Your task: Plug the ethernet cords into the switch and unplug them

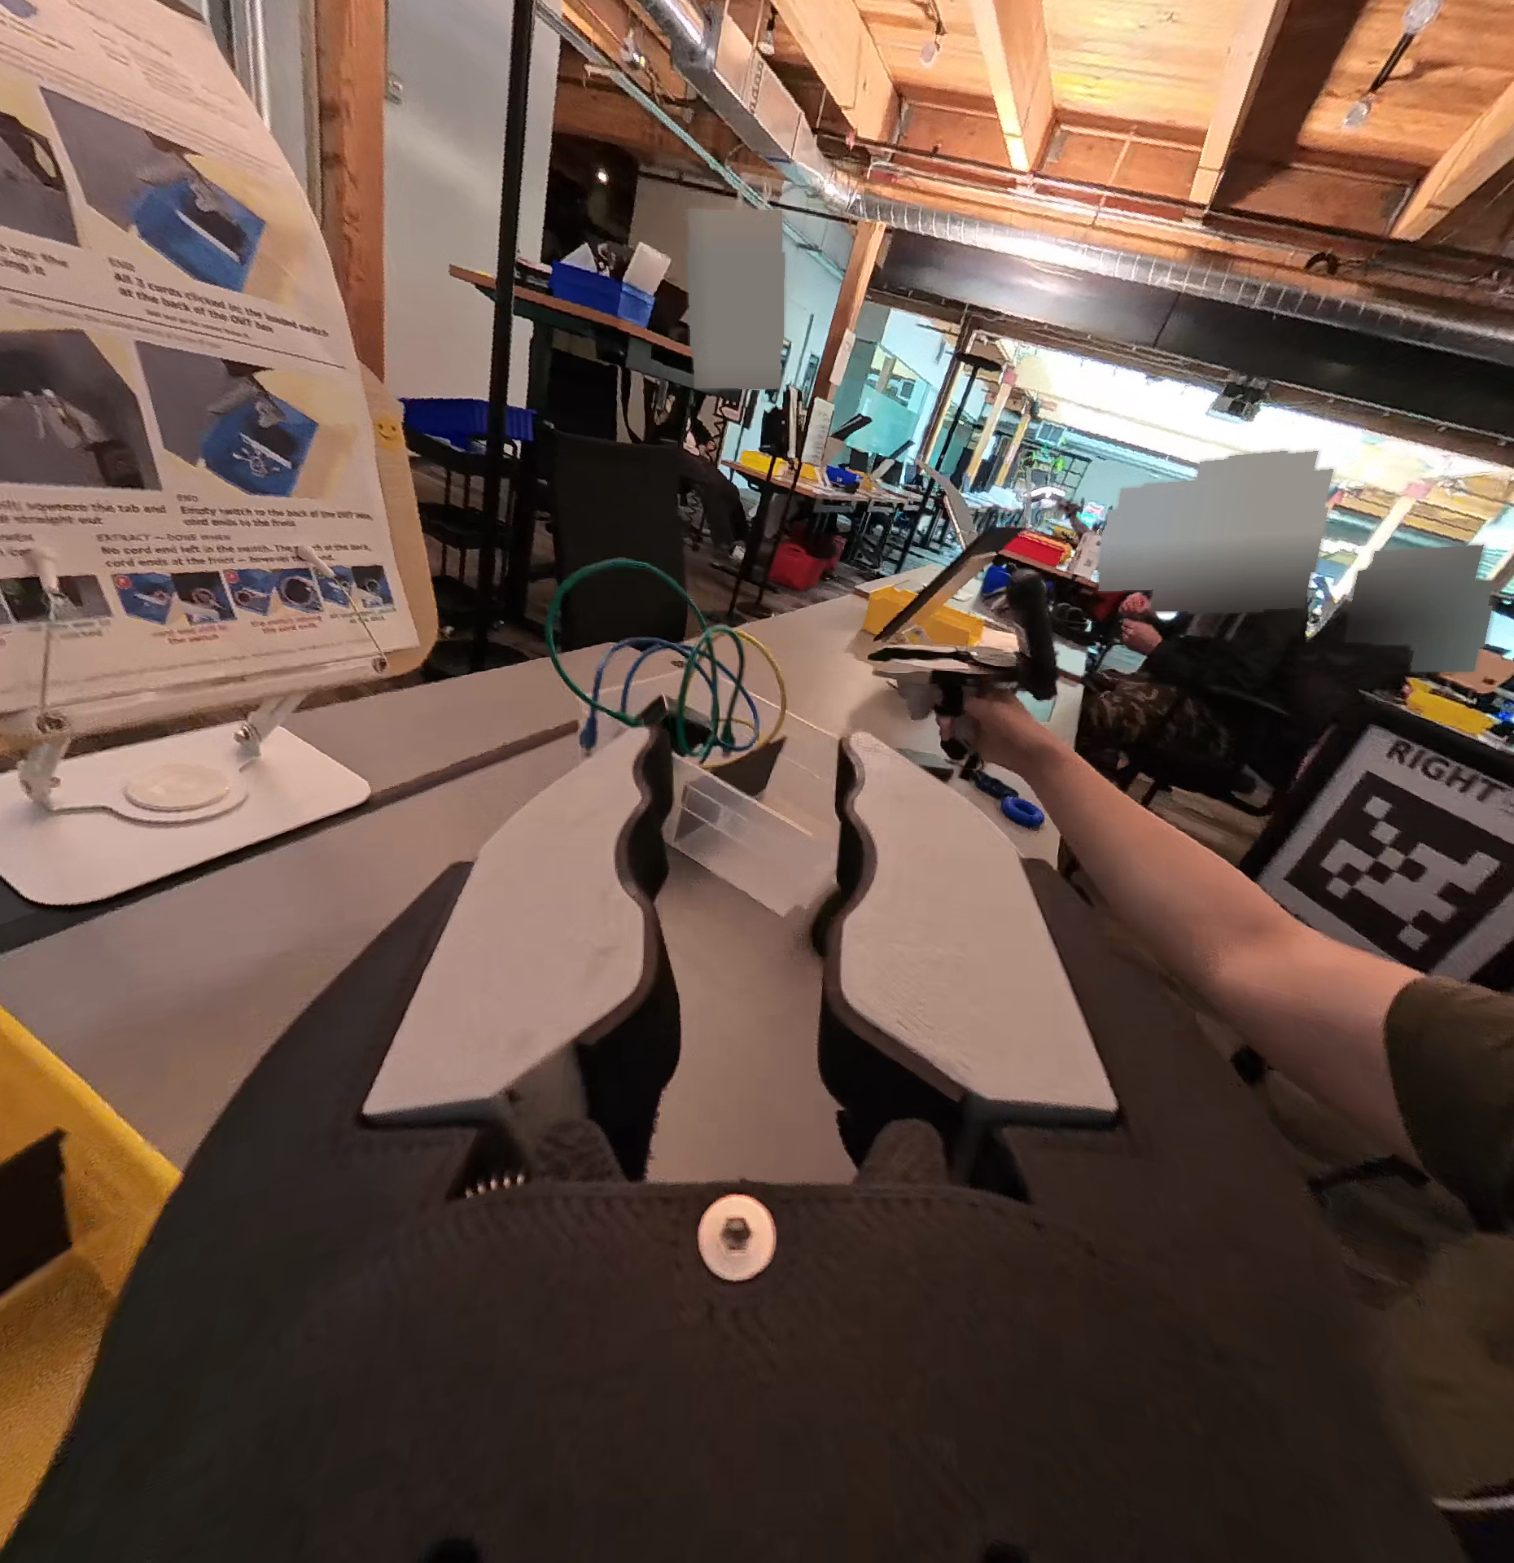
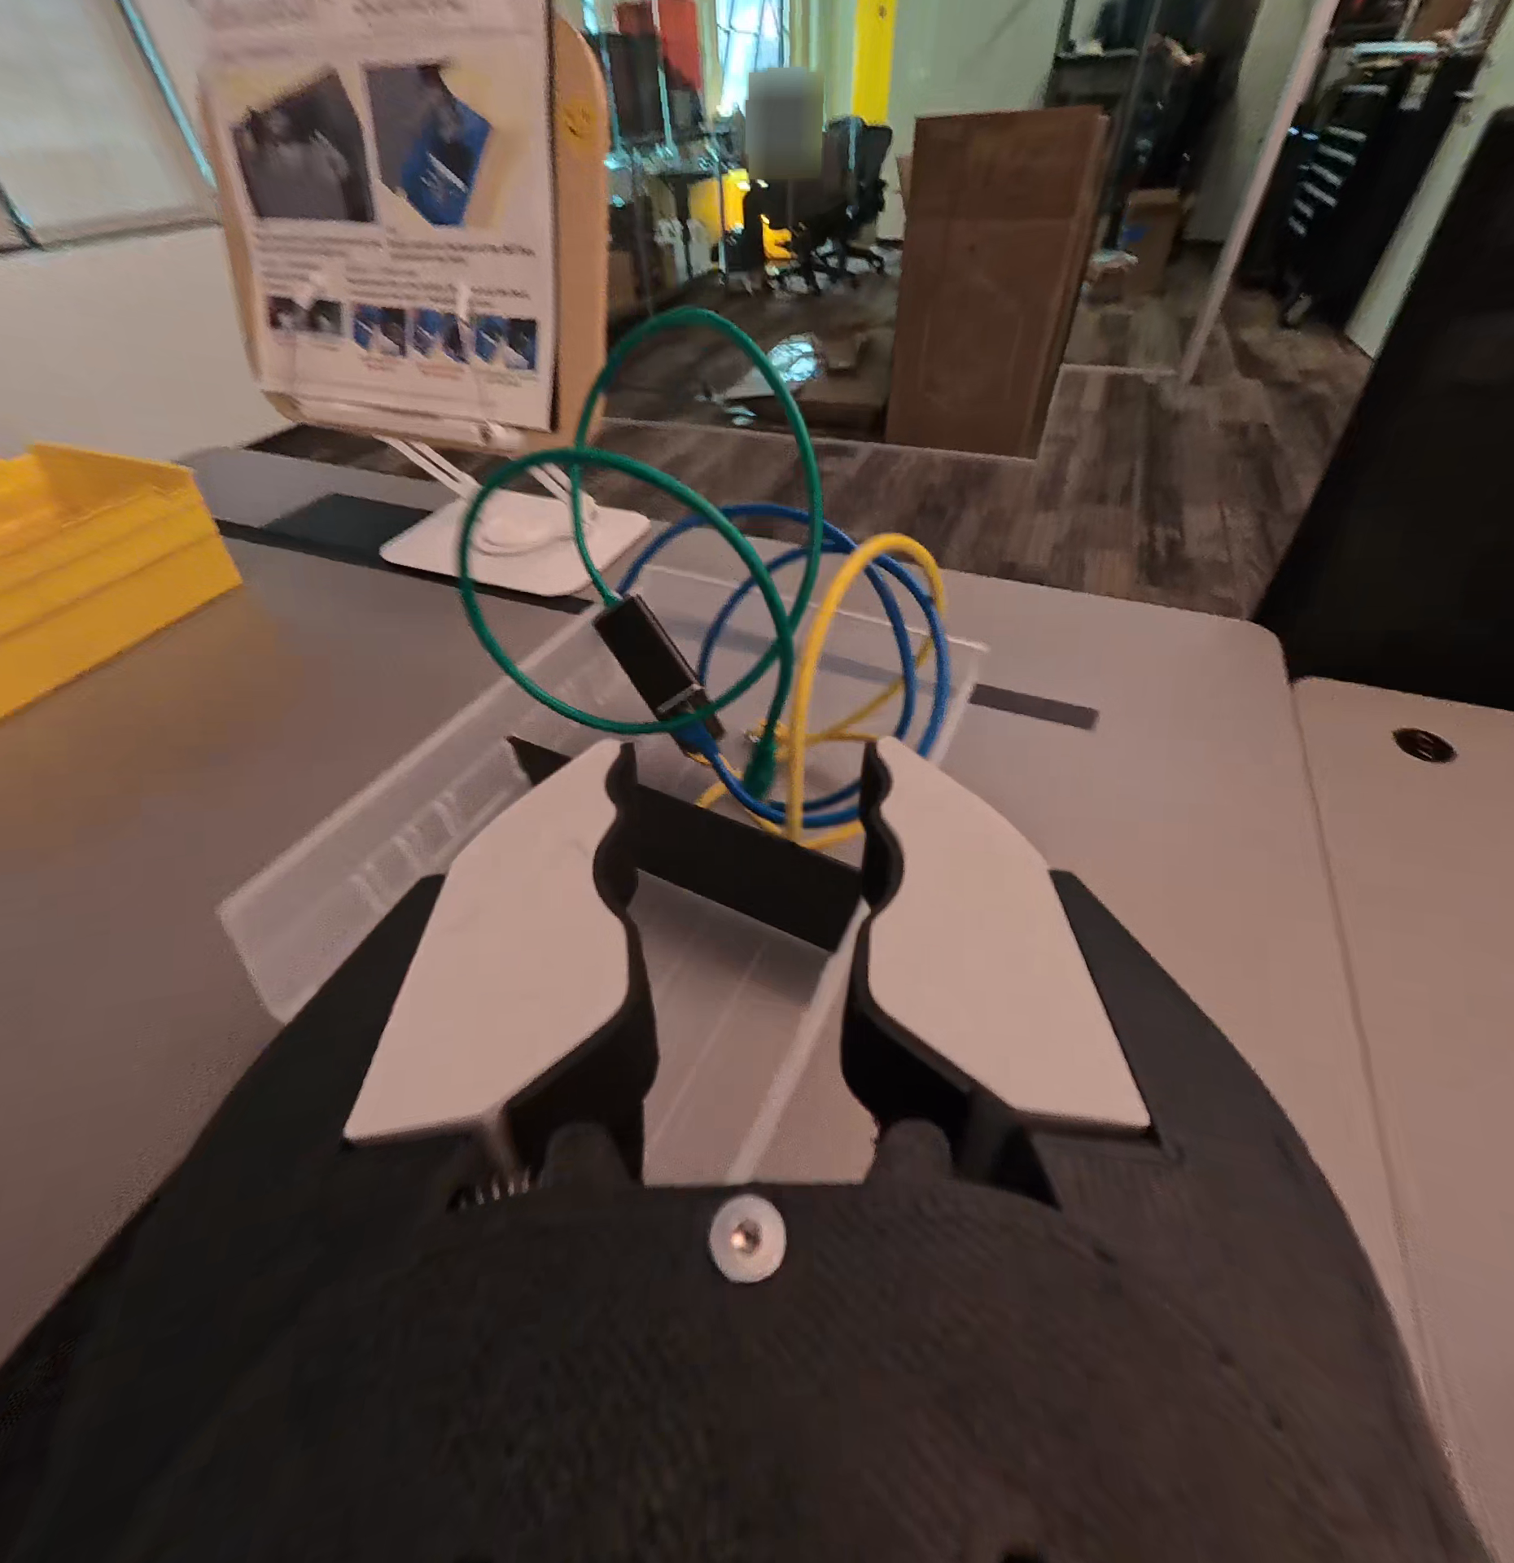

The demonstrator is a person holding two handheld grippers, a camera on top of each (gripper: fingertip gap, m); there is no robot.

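Switch (image 2: 656,664), small and black, hangs tilted among green cord (image 2: 627,541), blue cord (image 2: 821,609) and yellow cord (image 2: 855,643) over a clear tray (image 2: 381,854) near the tabletop's (image 2: 1159,888) far edge. Left gripper (image 1: 741,761) and right gripper (image 2: 741,782) are both wide open and hold nothing.

Green cord (image 2: 644,541), blue cord (image 2: 897,626), yellow cord (image 2: 830,643), black switch (image 2: 656,668), yellow bin (image 2: 85,558).

The clear tray (image 2: 449,812) rests on the table (image 2: 1159,846). The switch (image 2: 656,668) sits in the tray, with the cords (image 2: 821,677) looped above it. The instruction stand (image 2: 381,211) stands behind, the bin (image 2: 85,575) to the left.
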